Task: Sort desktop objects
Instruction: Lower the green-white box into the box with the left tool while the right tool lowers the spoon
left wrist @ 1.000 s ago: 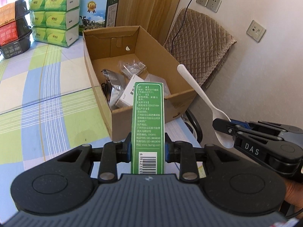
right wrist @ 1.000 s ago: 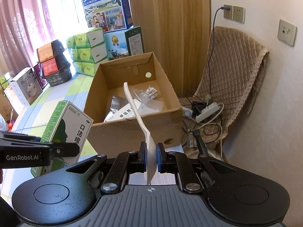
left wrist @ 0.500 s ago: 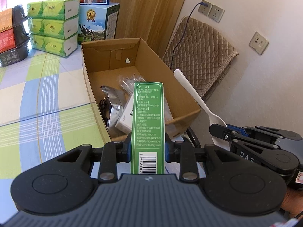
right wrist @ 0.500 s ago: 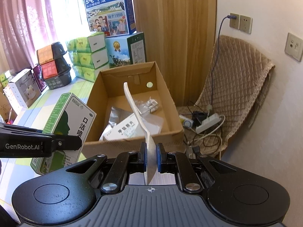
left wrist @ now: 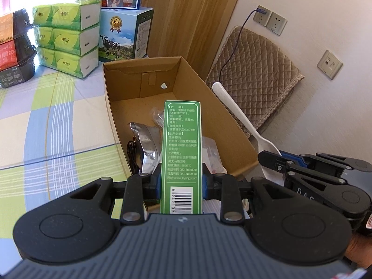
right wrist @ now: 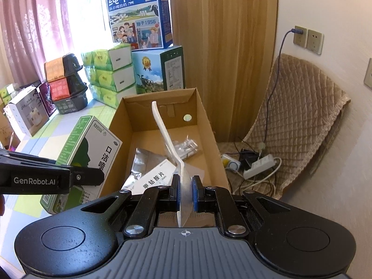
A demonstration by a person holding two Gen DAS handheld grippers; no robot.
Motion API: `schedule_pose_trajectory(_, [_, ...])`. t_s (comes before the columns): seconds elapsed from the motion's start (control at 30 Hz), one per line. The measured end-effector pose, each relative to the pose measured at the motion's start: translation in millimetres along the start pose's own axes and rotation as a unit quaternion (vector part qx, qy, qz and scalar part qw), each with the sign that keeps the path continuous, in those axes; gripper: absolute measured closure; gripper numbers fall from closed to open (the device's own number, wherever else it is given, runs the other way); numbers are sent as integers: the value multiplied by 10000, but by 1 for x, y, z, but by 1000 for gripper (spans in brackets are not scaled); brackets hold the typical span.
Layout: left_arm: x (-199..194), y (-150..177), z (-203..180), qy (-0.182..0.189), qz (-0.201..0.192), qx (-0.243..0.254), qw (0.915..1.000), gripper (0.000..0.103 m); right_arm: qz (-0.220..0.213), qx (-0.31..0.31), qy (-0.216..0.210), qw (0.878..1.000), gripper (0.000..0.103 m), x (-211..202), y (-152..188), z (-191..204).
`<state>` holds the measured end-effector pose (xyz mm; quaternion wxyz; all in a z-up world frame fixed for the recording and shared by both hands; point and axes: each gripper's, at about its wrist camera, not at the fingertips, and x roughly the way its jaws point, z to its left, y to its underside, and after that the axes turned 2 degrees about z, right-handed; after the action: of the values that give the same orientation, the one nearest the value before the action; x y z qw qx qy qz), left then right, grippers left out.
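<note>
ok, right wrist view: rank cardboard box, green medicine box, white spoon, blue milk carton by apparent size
1. cardboard box
2. blue milk carton and green medicine box: look alike; the medicine box is far nearer the camera, so no ranking.
3. white spoon, slimmest, held in the right tongs.

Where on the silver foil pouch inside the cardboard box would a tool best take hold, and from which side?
Grip the silver foil pouch at its raised, crinkled upper edge, coming down from above through the open top of the cardboard box. That edge looks thin and stands clear; lower down, the white packet lies against it, and the box walls block side approaches.
</note>
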<state>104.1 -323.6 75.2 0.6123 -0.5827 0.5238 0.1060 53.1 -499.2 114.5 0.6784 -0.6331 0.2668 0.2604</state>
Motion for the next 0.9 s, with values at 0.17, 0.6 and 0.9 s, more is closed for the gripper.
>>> schedule_pose_trajectory(0.17, [9, -7, 5, -17, 42, -31, 10000, 78, 29, -45, -17, 10000, 96, 12, -6, 0])
schedule_pose_trajectory(0.6, [34, -28, 16, -68, 107, -49, 9999, 78, 43, -149, -1, 9999, 96, 38, -25, -3])
schedule_pose_trajectory(0.9, [52, -51, 33, -86, 187, -317, 9993, 78, 70, -243, -37, 9997, 96, 60, -45, 2])
